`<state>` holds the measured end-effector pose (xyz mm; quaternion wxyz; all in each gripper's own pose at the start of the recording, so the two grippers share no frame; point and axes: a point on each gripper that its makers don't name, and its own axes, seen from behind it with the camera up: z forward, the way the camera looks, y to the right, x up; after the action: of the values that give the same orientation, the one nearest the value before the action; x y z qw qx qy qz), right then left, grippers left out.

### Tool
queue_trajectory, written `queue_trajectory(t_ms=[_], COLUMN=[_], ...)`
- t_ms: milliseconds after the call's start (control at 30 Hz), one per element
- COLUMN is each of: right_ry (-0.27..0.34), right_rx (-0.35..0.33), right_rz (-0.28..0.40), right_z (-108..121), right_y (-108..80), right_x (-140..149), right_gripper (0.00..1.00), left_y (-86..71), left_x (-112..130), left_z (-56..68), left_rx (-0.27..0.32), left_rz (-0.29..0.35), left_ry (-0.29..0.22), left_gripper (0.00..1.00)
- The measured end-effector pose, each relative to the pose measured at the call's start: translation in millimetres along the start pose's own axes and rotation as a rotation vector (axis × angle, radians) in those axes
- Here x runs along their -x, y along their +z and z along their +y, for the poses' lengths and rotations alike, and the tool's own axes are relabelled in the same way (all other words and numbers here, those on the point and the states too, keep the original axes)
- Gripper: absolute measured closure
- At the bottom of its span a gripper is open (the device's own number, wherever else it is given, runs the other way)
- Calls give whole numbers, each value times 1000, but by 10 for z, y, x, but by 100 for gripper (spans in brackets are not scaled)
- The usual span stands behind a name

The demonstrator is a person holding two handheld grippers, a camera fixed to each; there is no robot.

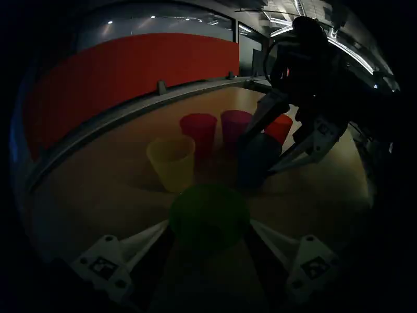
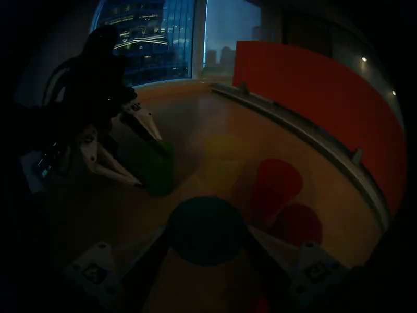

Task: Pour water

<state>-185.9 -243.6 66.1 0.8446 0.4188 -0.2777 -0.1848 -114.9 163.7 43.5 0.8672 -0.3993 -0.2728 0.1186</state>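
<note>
Gripping a green cup, the left gripper has its fingers pressed on both sides, bottom centre of the left gripper view. At upper right the right gripper clamps a blue cup, next to a yellow cup and a red cup. Right gripper view: blue cup held between the near fingers at bottom centre; green cup pinched at mid left. Lighting is dim.

A red partition is set along the far edge of the wooden bench; lit buildings are seen through a window.
</note>
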Motion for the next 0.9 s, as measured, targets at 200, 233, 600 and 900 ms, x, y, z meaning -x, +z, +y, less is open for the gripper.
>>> queue_trajectory(t_ms=[200, 233, 600, 900], right_ry=[5, 6, 10, 1], right_rx=[2, 2, 7, 40], right_rz=[0, 1, 63, 119], right_z=[-3, -7, -66, -85], right_y=[-10, -12, -173, -452], right_x=[2, -4, -205, -394], right_gripper=[2, 2, 3, 3], left_y=[-48, -59, -208, -411], left_x=[-43, -55, -222, -504], left_z=[-12, -10, 25, 89], left_rx=[-2, -2, -19, -44], left_rz=[11, 14, 45, 107], left_ry=[-1, -1, 10, 10], left_gripper=[12, 12, 13, 14])
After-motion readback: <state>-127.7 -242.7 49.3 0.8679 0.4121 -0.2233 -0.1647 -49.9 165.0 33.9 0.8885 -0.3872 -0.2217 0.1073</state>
